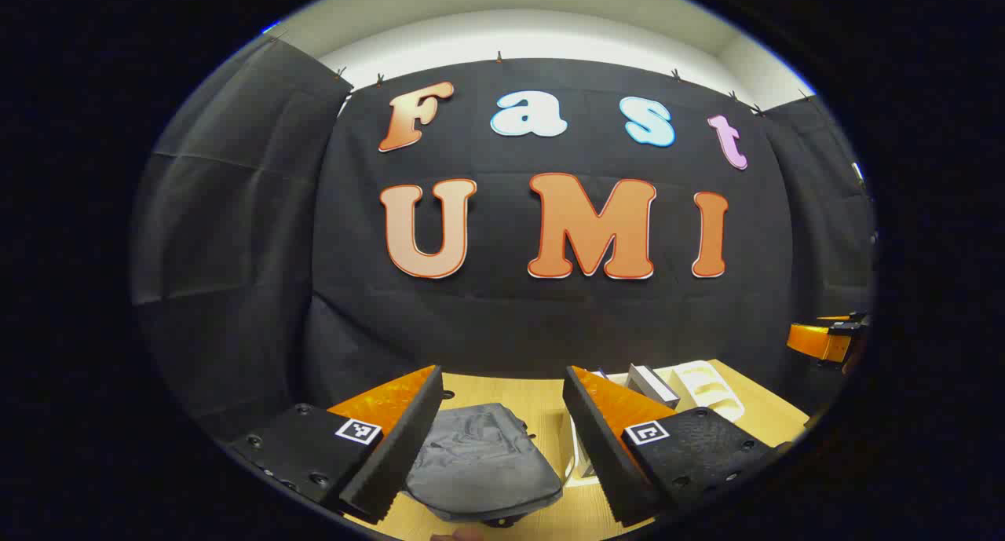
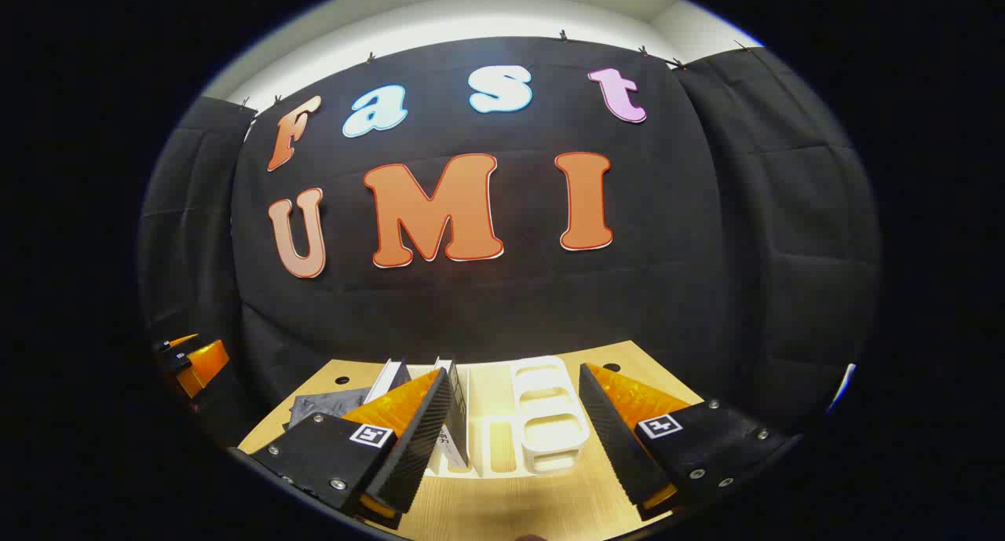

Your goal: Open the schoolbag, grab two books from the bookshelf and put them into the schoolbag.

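Schoolbag (image 1: 483, 462) is lying flat on the desk (image 1: 542, 403), low in the frame, between the wide-open left hand-held gripper (image 1: 502, 439). Right hand-held gripper (image 2: 514, 435) is also hanging open before the white bookshelf (image 2: 546, 423), where books (image 2: 455, 415) are standing.
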Tool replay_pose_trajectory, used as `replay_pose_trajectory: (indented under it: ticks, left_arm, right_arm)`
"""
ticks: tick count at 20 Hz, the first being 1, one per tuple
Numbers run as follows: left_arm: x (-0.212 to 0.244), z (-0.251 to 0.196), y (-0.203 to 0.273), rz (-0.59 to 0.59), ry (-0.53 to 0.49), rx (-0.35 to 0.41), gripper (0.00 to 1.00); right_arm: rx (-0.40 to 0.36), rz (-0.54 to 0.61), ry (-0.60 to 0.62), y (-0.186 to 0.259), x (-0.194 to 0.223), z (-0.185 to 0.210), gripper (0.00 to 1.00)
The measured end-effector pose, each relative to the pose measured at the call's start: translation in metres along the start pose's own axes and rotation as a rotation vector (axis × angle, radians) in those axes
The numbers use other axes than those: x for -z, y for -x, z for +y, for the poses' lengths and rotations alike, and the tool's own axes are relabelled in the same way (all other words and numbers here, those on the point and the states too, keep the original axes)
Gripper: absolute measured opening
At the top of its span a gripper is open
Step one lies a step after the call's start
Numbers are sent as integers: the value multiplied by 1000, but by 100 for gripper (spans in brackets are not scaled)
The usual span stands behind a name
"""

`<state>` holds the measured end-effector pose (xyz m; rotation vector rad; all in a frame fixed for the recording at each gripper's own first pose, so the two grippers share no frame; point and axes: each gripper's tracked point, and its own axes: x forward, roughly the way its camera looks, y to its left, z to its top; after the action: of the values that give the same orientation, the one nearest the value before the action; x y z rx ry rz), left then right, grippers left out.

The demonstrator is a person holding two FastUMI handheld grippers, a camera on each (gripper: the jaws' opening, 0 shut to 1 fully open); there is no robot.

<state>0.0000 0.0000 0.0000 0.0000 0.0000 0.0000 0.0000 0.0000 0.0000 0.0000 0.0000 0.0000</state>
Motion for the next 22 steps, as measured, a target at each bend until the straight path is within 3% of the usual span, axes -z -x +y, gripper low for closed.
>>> replay_pose_trajectory:
  ticks: [10, 22]
  left_arm:
    - [3, 13, -3, -3, 22, -4, 97]
    - [12, 21, -12, 11, -26, -22, 97]
  right_arm:
    - [2, -15, 39, 14, -7, 8, 97]
    - [-16, 26, 38, 1, 3, 16, 98]
